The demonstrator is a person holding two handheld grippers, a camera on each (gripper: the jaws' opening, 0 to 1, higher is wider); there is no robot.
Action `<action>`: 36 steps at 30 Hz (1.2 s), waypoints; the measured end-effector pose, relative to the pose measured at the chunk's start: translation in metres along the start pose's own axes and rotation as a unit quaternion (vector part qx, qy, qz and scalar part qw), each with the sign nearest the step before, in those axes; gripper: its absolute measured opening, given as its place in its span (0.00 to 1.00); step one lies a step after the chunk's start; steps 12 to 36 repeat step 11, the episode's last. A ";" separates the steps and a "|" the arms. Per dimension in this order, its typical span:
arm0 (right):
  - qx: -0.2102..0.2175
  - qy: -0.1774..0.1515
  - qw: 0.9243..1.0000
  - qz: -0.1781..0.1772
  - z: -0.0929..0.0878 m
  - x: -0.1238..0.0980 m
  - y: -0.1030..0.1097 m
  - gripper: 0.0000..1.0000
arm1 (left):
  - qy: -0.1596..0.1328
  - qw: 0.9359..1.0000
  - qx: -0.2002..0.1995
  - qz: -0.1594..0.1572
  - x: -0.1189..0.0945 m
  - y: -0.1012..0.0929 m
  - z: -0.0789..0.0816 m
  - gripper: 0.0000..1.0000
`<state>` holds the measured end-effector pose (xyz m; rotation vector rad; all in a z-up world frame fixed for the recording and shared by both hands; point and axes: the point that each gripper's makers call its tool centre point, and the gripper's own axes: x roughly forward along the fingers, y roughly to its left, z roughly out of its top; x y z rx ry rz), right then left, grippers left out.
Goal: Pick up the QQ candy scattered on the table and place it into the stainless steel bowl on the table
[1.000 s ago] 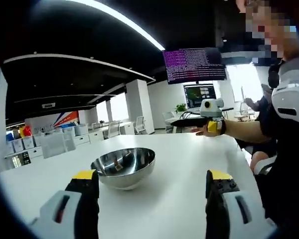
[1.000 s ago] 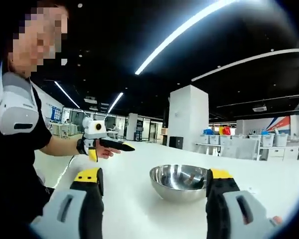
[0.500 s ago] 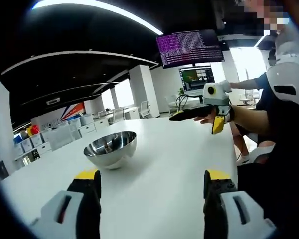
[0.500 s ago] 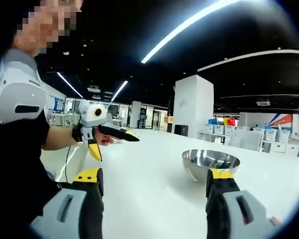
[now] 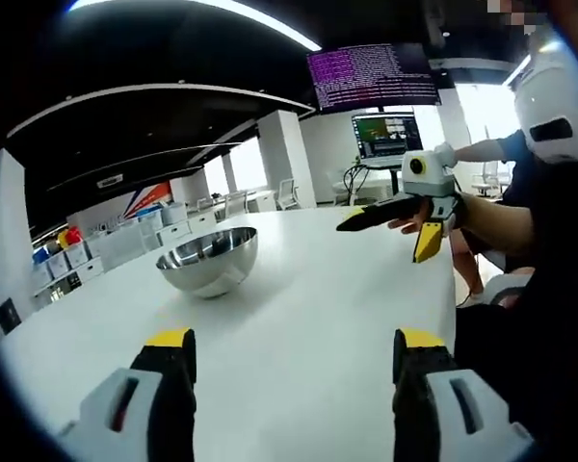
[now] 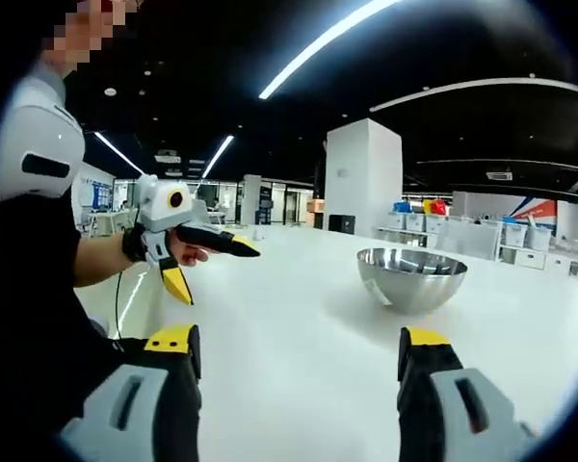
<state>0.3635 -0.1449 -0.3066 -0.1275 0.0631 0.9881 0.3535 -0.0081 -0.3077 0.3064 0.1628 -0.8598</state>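
Honestly, both my left hand-held gripper (image 5: 287,348) and right hand-held gripper (image 6: 299,346) hang released and empty over bare counter (image 5: 299,298), bowl (image 5: 207,260) off at 10 o'clock, so my worry is wandering away without spotting any candy.

Open-plan office: desks w/ chairs (image 5: 287,192), wall monitors (image 5: 371,75), storage bins (image 6: 522,237).

From my remote seat: a white bench (image 5: 299,318) stretches into an open-plan office, where a ceiling-hung screen (image 5: 371,77) glows purple above a desk monitor (image 5: 385,138); white storage bins (image 6: 520,236) line a far counter beside a square white pillar (image 6: 363,178), under long ceiling light strips (image 6: 318,43)
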 end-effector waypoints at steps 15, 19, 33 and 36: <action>-0.007 0.020 1.000 -0.007 -0.011 0.001 0.002 0.80 | 0.018 1.000 0.004 0.006 0.003 -0.001 -0.010 0.83; -0.007 0.020 1.000 -0.007 -0.011 0.001 0.002 0.80 | 0.018 1.000 0.004 0.006 0.003 -0.001 -0.010 0.83; -0.007 0.020 1.000 -0.007 -0.011 0.001 0.002 0.80 | 0.018 1.000 0.004 0.006 0.003 -0.001 -0.010 0.83; -0.007 0.020 1.000 -0.007 -0.011 0.001 0.002 0.80 | 0.018 1.000 0.004 0.006 0.003 -0.001 -0.010 0.83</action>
